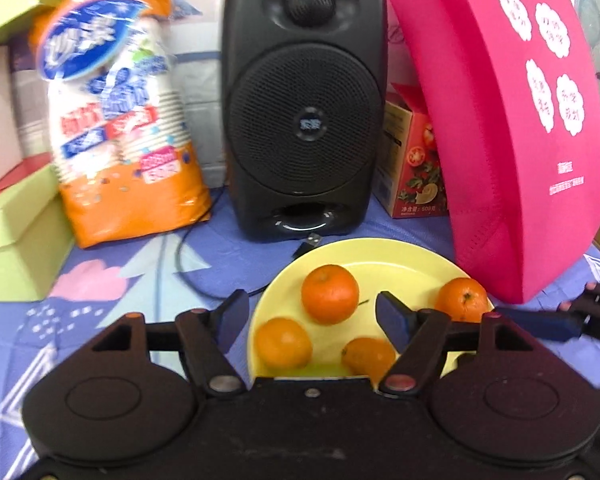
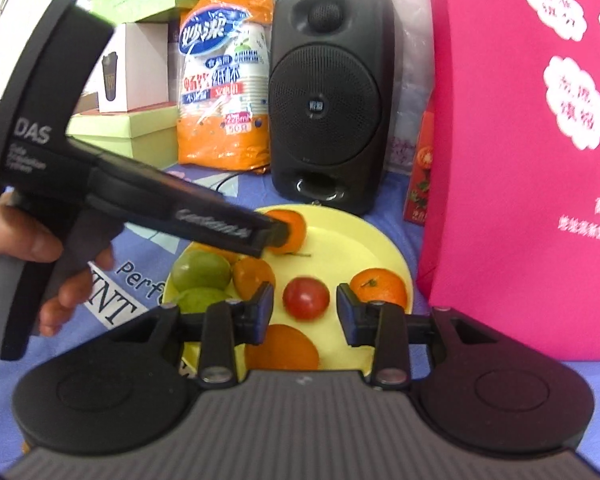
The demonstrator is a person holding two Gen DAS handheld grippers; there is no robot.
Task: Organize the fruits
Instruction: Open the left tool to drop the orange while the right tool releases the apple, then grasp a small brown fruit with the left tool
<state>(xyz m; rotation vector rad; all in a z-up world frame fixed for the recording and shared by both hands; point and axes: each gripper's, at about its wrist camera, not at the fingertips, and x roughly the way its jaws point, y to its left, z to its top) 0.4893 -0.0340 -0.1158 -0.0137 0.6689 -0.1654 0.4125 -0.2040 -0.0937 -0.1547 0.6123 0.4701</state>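
A yellow plate (image 1: 404, 264) (image 2: 364, 248) holds several oranges, two green fruits (image 2: 200, 270) and a red tomato (image 2: 306, 298). My left gripper (image 1: 312, 316) is open and empty above the plate, with an orange (image 1: 330, 294) between and beyond its fingers. In the right wrist view the left gripper (image 2: 278, 234) reaches in from the left, its tip over the far orange (image 2: 294, 230). My right gripper (image 2: 304, 310) is open over the plate's near side, the tomato between its fingertips, not touching. Its fingers (image 1: 540, 322) show at the right of the left wrist view.
A black speaker (image 1: 304, 100) (image 2: 326, 100) stands behind the plate with its cable (image 1: 188, 272) on the blue cloth. A pink bag (image 1: 508, 120) (image 2: 520, 160) stands close on the right. An orange paper-cup pack (image 1: 116, 120), green boxes (image 1: 16, 236) and a red carton (image 1: 412, 160) stand around.
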